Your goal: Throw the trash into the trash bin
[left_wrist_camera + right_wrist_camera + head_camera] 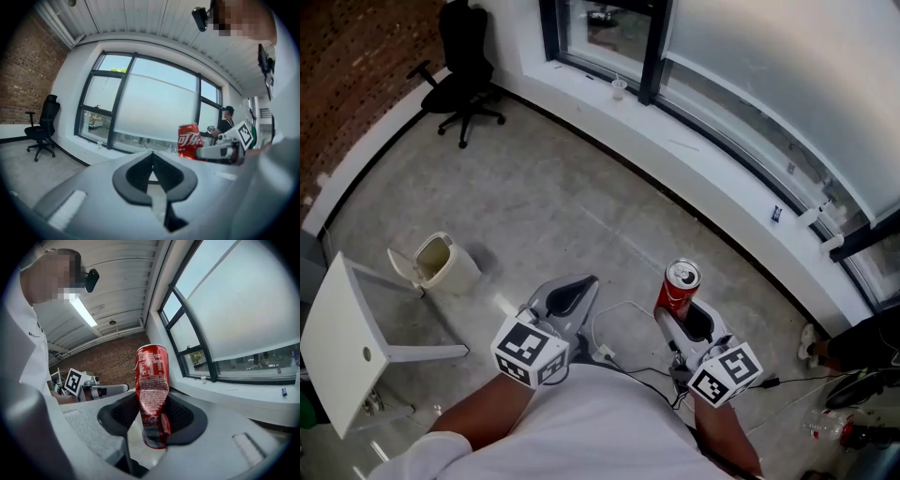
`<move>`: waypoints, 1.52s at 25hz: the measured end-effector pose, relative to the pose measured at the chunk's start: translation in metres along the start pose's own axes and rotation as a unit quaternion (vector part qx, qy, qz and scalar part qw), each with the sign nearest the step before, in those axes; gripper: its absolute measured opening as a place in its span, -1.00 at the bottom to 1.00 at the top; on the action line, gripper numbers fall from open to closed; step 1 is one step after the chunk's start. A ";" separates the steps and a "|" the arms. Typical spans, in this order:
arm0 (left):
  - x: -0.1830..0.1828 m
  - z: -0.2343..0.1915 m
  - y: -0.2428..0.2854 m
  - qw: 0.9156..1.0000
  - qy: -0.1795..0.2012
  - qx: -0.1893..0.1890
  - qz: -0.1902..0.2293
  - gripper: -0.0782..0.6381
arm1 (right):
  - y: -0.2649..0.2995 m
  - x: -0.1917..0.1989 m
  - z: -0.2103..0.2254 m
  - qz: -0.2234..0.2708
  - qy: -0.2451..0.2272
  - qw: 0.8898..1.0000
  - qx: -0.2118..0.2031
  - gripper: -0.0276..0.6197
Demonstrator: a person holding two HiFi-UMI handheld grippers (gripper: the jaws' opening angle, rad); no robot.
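A red soda can [678, 286] stands upright between the jaws of my right gripper [689, 314], which is shut on its lower half. In the right gripper view the dented can [152, 390] fills the middle, with the right gripper [152, 417] pressing it from both sides. My left gripper [572, 298] is held beside it at the left, shut and empty; its tips meet in the left gripper view [152, 157], where the can [189, 140] shows off to the right. A small beige trash bin [442, 262] with its lid up stands on the floor to the left, apart from both grippers.
A white table [342, 347] stands at the left beside the bin. A black office chair [461, 70] is at the far left by the brick wall. A long window sill [712, 159] with a cup [619, 89] runs along the windows. Cables [619, 328] lie on the floor. Another person [862, 347] is at the right.
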State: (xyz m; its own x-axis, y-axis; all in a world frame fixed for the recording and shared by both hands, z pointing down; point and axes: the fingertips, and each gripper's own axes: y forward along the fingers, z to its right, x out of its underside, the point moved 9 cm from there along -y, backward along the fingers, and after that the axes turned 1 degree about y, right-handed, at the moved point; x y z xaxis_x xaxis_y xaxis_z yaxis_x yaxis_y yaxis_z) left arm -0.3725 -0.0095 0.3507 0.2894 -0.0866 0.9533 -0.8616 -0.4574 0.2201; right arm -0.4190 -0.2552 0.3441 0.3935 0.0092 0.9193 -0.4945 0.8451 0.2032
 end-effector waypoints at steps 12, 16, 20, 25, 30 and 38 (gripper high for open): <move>-0.046 -0.174 0.009 0.998 -0.021 -0.056 0.034 -0.76 | 0.209 -0.083 -0.008 -0.016 -0.045 0.995 -0.082 -0.38; -0.053 -0.210 0.002 0.995 -0.021 -0.079 0.048 -0.76 | 0.251 -0.099 -0.016 -0.005 -0.061 0.992 -0.108 -0.39; -0.055 -0.226 0.002 0.993 -0.034 -0.096 0.054 -0.76 | 0.278 -0.106 -0.011 -0.012 -0.066 0.990 -0.124 -0.39; -0.053 -0.248 0.004 0.988 -0.043 -0.136 0.057 -0.76 | 0.315 -0.110 0.002 -0.028 -0.069 0.985 -0.157 -0.39; -0.057 -0.276 0.011 0.978 -0.046 -0.196 0.059 -0.76 | 0.373 -0.116 0.023 -0.048 -0.069 0.973 -0.215 -0.39; -0.091 -0.314 0.038 0.952 -0.047 -0.291 0.082 -0.76 | 0.462 -0.145 0.044 -0.075 -0.082 0.938 -0.329 -0.39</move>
State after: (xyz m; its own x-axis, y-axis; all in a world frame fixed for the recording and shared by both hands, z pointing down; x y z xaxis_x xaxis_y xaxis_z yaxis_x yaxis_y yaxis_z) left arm -0.5629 0.2587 0.3373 0.1433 -0.2056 0.9681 -0.9755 0.1356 0.1732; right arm -0.7382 0.1101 0.3193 0.2691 -0.1726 0.9475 0.1626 0.9778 0.1319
